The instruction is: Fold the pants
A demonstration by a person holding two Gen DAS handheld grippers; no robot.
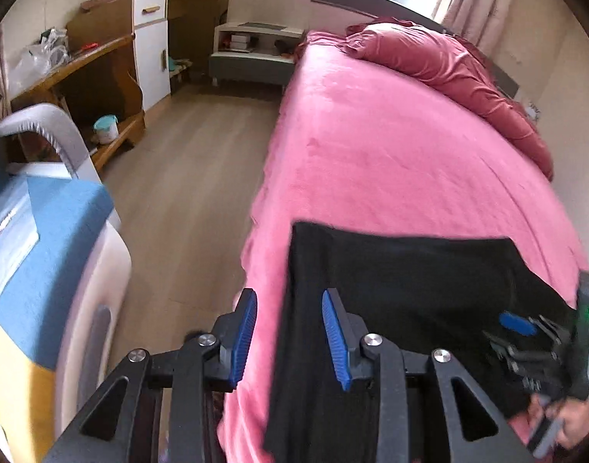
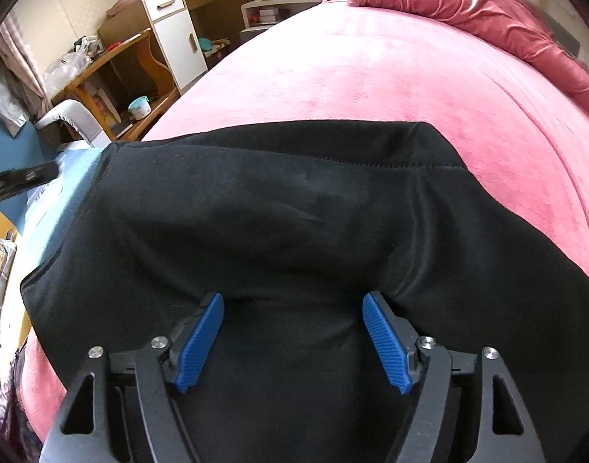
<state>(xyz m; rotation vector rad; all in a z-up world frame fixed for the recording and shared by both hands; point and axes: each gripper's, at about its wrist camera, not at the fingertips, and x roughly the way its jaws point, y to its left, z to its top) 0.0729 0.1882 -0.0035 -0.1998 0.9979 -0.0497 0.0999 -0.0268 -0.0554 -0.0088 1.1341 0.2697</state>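
Observation:
Black pants (image 1: 410, 277) lie folded into a broad rectangle at the near edge of a pink bed (image 1: 371, 135). My left gripper (image 1: 288, 295) hovers open over the pants' left edge; only pink sheet and the black edge show between its blue pads, which touch nothing. At the right of this view a hand holds the right gripper, one blue pad (image 1: 518, 323) showing above the fabric. In the right wrist view the pants (image 2: 275, 212) fill the middle. My right gripper (image 2: 293, 297) stands wide open, tips down at the slightly puckered cloth, gripping nothing.
A dark pink quilt (image 1: 429, 54) is bunched at the bed's far right. Wooden floor (image 1: 186, 177) runs along the bed's left side. A blue and white object (image 1: 43, 231) stands close on the left. A wooden desk (image 1: 82, 65), white cabinet (image 1: 151, 50) and low shelf (image 1: 252, 50) line the far wall.

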